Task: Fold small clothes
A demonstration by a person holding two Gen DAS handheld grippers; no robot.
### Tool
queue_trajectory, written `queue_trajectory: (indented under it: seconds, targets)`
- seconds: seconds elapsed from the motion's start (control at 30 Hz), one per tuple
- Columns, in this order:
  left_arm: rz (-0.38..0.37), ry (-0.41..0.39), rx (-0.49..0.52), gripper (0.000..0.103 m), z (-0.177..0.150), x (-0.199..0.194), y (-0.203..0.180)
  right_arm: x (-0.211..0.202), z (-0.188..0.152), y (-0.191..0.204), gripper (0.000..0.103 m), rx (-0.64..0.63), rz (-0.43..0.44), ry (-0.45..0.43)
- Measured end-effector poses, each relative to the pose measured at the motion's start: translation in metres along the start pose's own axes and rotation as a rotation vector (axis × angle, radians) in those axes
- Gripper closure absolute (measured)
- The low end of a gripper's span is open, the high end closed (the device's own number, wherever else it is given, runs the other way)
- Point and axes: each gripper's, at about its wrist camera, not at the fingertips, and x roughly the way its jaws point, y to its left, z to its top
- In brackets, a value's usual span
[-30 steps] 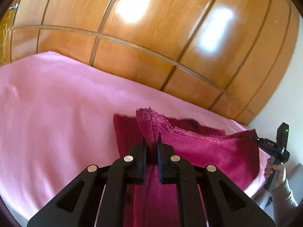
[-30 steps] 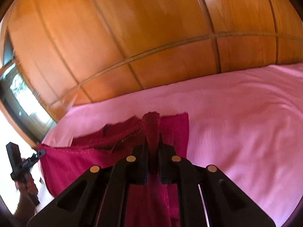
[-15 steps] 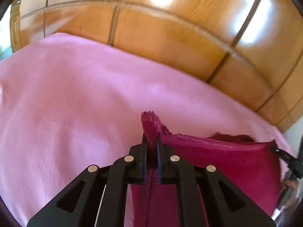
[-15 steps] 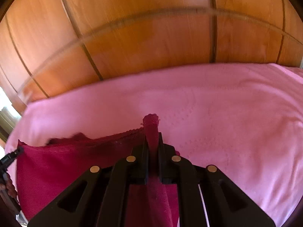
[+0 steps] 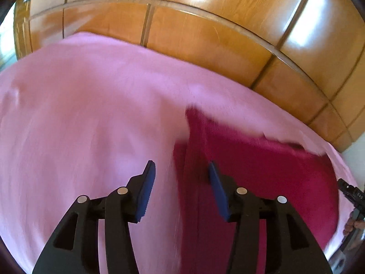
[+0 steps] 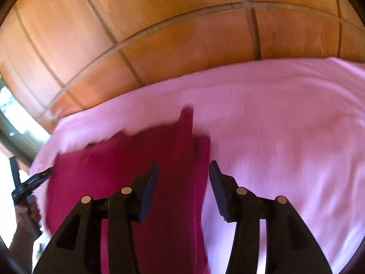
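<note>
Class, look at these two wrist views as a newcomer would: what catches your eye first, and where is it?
A dark red garment lies on the pink sheet, blurred as it settles. The left tool and right tool hang over it, jaws opening, pads off the cloth. Glossy wooden panels fill the background.

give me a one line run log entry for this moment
left tool: opening, nothing gripped | right tool: opening, nothing gripped | magenta garment: on pink sheet
</note>
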Motion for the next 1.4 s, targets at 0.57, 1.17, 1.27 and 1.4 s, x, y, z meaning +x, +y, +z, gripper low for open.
queue_trajectory:
  seconds: [0.57,1.17,1.27,1.4]
  targets:
    - [-0.212,0.07,-0.049,0.097,-0.109,-0.06,0.024,-0.061,-0.096,0.004,0.093,0.026,0.089,0.024]
    - [-0.121,0.05,0.006,0.083,-0.111,-0.093,0.022,-0.086,-0.111,0.027,0.053,-0.058,-0.01,0.006]
    - [-0.106,0.018,-0.011,0.064,-0.094,-0.086,0.021,-0.073,-0.085,0.035,0.039,-0.064,-0.012,-0.036]
    - [-0.119,0.008,-0.047,0.063,-0.065,-0.066,0.023,-0.032,-0.053,0.036,0.039,-0.047,-0.051,-0.014]
